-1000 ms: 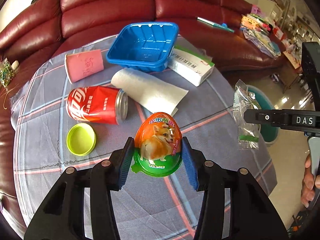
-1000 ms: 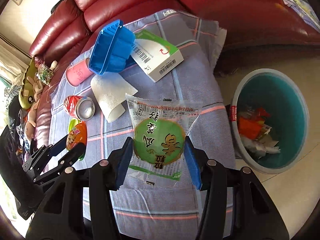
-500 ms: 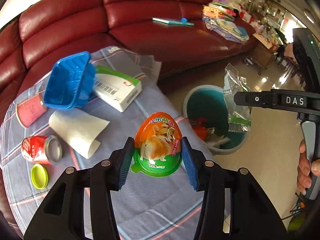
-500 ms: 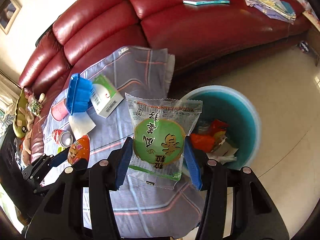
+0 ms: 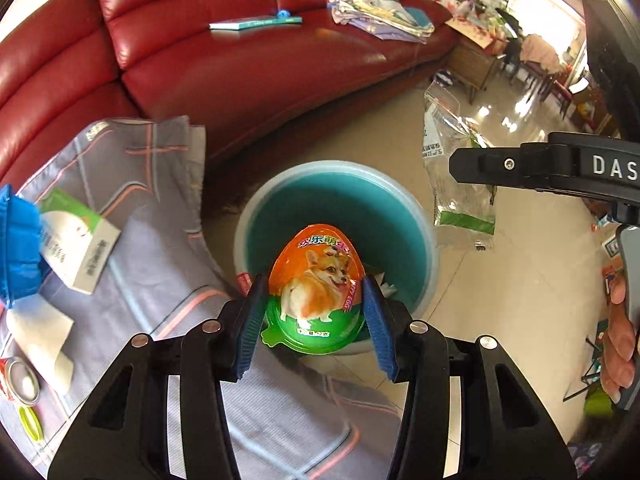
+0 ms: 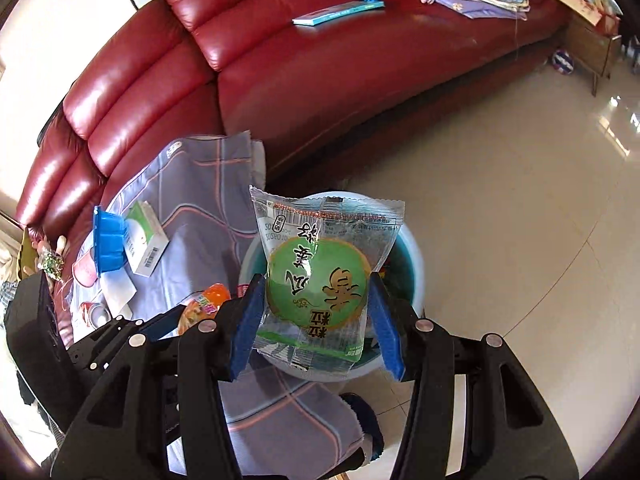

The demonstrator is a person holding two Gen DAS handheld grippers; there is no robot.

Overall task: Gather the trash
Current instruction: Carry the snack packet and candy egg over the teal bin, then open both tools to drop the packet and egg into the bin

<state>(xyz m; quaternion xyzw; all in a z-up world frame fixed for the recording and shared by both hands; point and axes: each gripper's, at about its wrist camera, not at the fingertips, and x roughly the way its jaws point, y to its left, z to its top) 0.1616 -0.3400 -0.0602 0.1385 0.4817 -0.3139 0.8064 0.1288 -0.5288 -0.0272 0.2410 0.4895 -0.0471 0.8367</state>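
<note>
Tiled living-room floor beside a cloth-covered table (image 5: 160, 280): the left gripper (image 5: 316, 312) pinches an egg-shaped toy pack (image 5: 316, 292) printed with a corgi, held over the near rim of a teal bin (image 5: 420, 232). The right gripper (image 6: 316, 316) pinches a clear green-labelled snack wrapper (image 6: 320, 276) above the same bin. Farther off, a blue tray (image 6: 107, 242), white box (image 6: 146, 244), napkin (image 5: 40, 332) and can (image 5: 18, 380) lie on the cloth, before a red leather sofa (image 6: 280, 60).

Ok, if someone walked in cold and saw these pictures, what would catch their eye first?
Probably the orange-and-green egg-shaped package with a dog on it, clamped in the left gripper in front of the teal bin. Next, the clear wrapper with a green disc held by the right gripper over that bin, and the red sofa behind.
</note>
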